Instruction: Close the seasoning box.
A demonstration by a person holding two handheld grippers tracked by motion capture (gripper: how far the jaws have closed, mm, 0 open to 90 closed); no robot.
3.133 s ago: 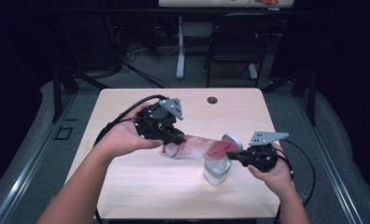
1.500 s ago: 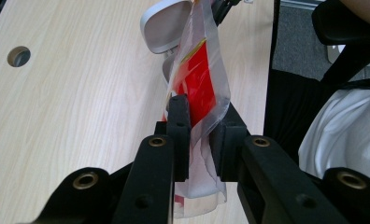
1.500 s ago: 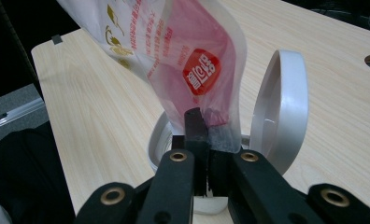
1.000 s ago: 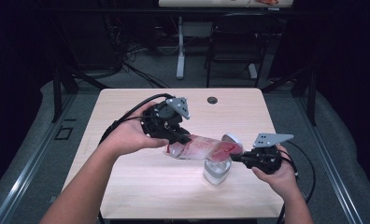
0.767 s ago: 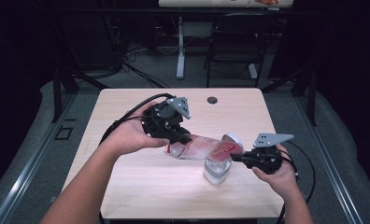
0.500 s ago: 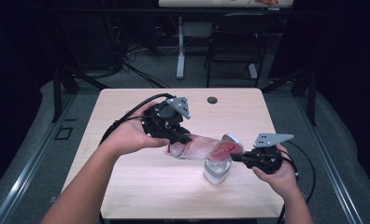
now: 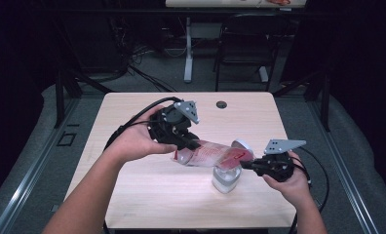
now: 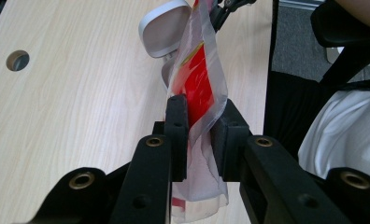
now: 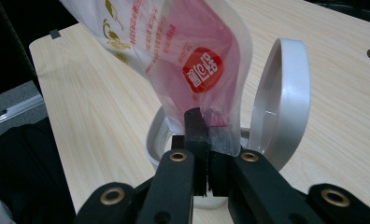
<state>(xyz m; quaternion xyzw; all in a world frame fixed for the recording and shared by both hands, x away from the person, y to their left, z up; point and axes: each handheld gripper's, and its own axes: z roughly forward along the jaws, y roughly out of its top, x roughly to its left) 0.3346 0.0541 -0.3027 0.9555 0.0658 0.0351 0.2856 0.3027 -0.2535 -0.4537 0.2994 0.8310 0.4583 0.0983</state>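
I hold the pouch (image 7: 215,155) pinched in the left gripper (image 7: 188,142) and the right gripper (image 7: 247,165) over the open white container (image 7: 226,179); next I think to tip it in.

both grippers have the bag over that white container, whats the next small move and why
Probably raise the left gripper a little to tip the bag more steeply. The bag lies almost level between the left gripper and the right gripper, each shut on one end, and the right-held end sits just above the white container, whose lid stands open. More tilt should help any contents slide in.
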